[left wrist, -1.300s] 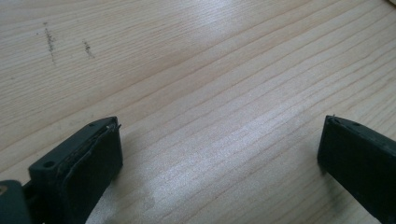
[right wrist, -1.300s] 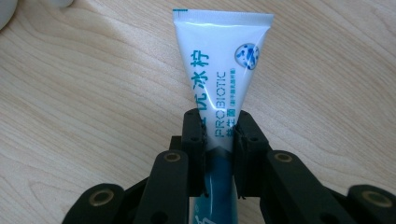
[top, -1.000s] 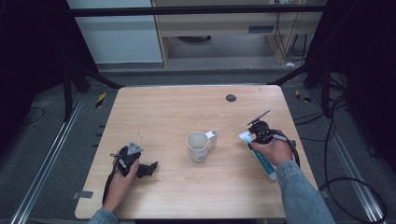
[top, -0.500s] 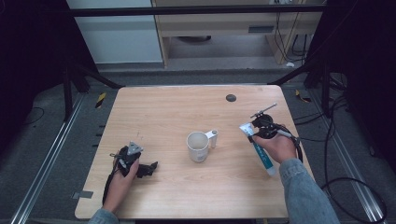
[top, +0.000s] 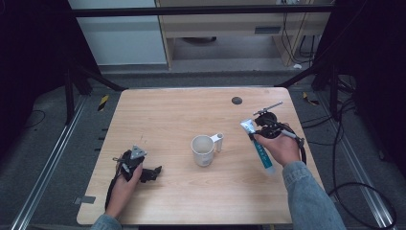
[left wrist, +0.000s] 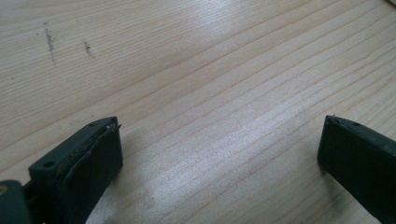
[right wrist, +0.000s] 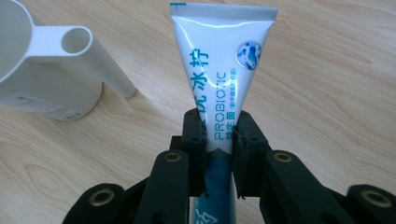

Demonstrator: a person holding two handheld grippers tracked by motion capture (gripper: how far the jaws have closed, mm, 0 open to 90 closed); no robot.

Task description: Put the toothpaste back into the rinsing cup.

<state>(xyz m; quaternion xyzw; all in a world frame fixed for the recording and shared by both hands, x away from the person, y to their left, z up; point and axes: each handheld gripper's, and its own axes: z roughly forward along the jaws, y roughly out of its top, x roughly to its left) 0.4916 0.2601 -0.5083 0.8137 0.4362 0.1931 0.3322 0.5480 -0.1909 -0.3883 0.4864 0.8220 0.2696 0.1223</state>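
The white cup (top: 203, 150) stands in the middle of the counter (top: 172, 115), right between the two hands. Its handle (top: 218, 141) sticks out toward the right hand-held gripper (top: 261, 125), with a strip of bare wood between them. The wood behind the cup is open, with a small dark spot (top: 236, 100) at the back. The wood between the cup and the left hand-held gripper (top: 152, 173) is open too.

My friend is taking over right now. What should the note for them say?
Right tool: shut on the toothpaste tube, held off the table to the right of the cup.
Left tool: open, nothing between its jaws, low over the bare table at the near left.
Done: tube picked up.
Left: probably standing the tube in the cup; it is not there yet.
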